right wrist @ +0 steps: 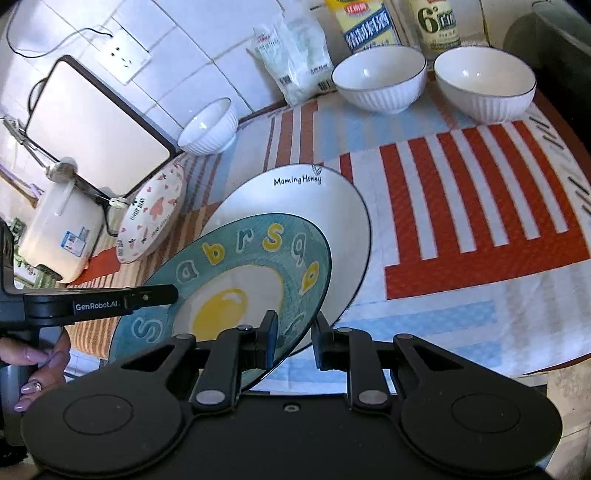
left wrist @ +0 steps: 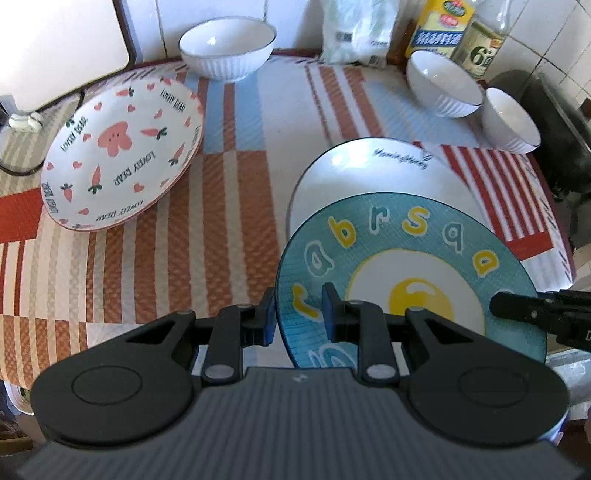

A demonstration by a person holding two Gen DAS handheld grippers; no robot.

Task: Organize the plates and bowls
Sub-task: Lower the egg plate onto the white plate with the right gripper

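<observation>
Between my fingers: the near rim of the teal plate point(left wrist: 406, 258), straddled from both sides.
Left gripper point(left wrist: 298, 314): part open; one pad outside the plate's left rim, the other over its face. I cannot tell whether the pads press it.
Right gripper point(right wrist: 293, 338): part open, straddling the plate's right rim; contact likewise uncertain.
Teal plate: tilted, overlapping the white plate point(right wrist: 317, 210); egg-yolk centre, rim letters "a b r s q a" legible.
White plate: beneath and behind the teal one, flat on the cloth; reads "Morning Honey".
Pink plate point(left wrist: 122, 151): well to the left, apart from the pair; carrots, hearts, "LOVELY DEAR" repeated.
Bowls: I count three white ribbed bowls, one at the back left point(left wrist: 227, 44), two side by side at the back right point(right wrist: 380, 79) point(right wrist: 485, 83).
Cloth point(right wrist: 480, 206): striped orange, red, blue and white patchwork.
Gripper marking: "GenRobot.AI" on the left unit's arm, seen from the right wrist.
Back wall goods: white bag point(right wrist: 291, 55); yellow carton point(left wrist: 439, 27) with Chinese print; bottle point(right wrist: 436, 24) marked "6°".
Far left: white appliance point(right wrist: 62, 236), labels unreadable.
</observation>
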